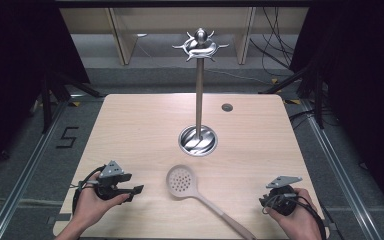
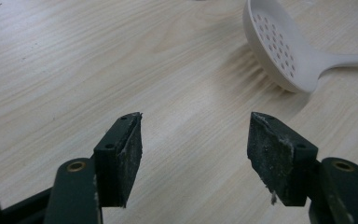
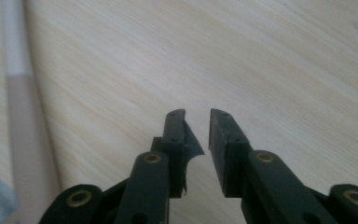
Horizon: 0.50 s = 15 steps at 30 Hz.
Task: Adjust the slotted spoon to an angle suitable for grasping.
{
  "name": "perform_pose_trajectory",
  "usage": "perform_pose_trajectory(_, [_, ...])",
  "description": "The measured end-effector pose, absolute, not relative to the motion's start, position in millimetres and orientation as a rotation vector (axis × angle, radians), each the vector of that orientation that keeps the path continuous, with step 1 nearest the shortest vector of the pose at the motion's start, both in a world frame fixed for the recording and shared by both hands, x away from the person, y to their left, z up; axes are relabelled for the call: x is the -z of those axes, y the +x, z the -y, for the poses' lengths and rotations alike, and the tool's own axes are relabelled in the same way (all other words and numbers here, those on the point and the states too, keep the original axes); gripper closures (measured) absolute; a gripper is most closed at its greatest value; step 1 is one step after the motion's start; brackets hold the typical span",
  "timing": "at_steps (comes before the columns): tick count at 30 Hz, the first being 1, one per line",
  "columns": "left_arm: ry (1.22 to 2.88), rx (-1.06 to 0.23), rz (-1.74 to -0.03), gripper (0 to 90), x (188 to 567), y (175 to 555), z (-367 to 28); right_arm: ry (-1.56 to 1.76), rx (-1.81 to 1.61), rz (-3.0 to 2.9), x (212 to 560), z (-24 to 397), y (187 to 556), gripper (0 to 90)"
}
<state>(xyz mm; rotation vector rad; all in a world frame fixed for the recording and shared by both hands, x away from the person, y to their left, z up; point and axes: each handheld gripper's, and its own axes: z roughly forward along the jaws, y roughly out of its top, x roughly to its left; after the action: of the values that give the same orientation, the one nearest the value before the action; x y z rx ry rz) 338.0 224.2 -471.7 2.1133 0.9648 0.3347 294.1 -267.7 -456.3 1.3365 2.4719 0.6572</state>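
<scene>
Left gripper (image 2: 196, 140) gapes near skimmer (image 2: 279, 46) (untouched); right gripper (image 3: 198, 140) nearly closed.

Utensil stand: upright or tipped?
Upright. The utensil stand rises straight from its round base on the table; its hooks are empty, and the skimmer lies flat nearby.
</scene>
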Motion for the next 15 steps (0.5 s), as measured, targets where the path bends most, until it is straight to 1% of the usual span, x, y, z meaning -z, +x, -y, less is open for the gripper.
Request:
perform_pose_trajectory(3, [2.104, -0.318, -0.972, 35.1, 471.4, 336.8, -222.6, 1.328, -0.664, -2.513, 449.6, 258.6, 290.1, 89.5])
perform_pose_trajectory(8, [2.103, -0.318, -0.971, 35.1, 471.4, 336.3, -223.3, 1.297, -0.670, -2.590, 442.2, 239.6, 284.7, 90.0])
perform_pose_trajectory(9, [2.112, -0.336, -0.958, 35.1, 471.2, 337.4, -224.1, 1.290, -0.671, -2.623, 440.3, 231.3, 282.7, 90.0])
perform_pose_trajectory(10, [2.113, -0.320, -0.964, 35.1, 470.8, 336.3, -224.1, 1.261, -0.671, -2.649, 439.7, 226.1, 282.2, 90.0])
perform_pose_trajectory(15, [2.104, -0.319, -0.969, 35.1, 471.0, 336.2, -223.7, 1.253, -0.654, -2.720, 438.8, 213.6, 279.2, 90.0])
